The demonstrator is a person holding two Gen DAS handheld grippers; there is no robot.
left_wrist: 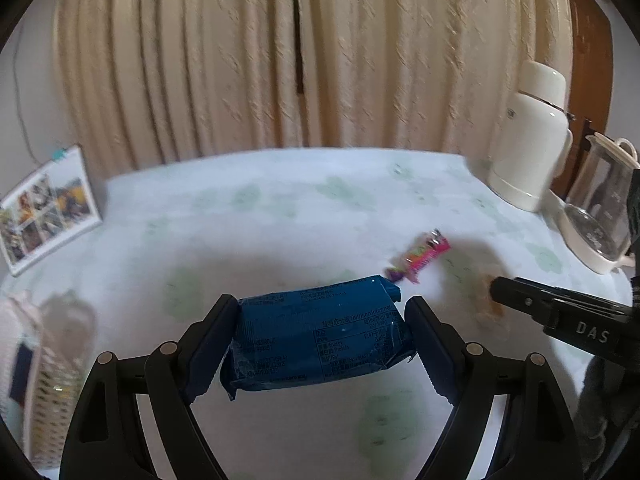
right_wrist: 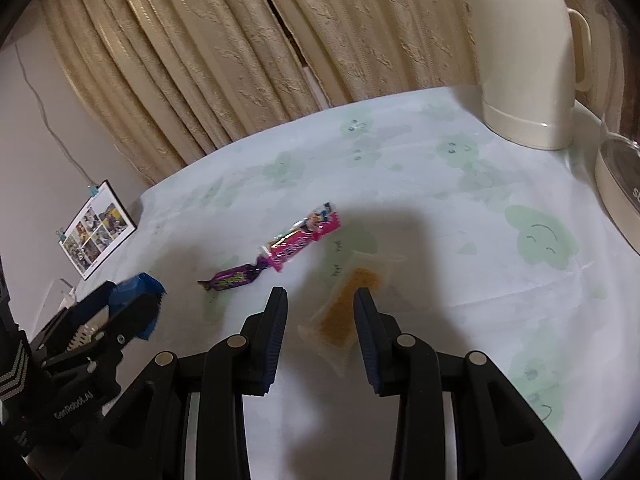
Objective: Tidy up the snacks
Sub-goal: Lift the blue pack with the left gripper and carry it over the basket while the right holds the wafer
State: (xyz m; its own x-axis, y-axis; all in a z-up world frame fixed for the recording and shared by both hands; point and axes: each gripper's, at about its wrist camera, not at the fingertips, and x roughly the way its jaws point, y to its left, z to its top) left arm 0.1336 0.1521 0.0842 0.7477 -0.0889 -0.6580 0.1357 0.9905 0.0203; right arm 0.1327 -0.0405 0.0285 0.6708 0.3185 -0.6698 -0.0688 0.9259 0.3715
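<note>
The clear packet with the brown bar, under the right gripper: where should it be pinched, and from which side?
Grip the clear packet across its narrow width at mid-length, coming down from above. It lies flat on the tablecloth, its long axis running away between the open fingers of the right gripper, so they already straddle its long edges.

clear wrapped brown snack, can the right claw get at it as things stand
Probably yes. The right claw is open just over the clear wrapped brown snack, which lies flat on the tablecloth with nothing on it. The pink candy lies clear to the left.
</note>
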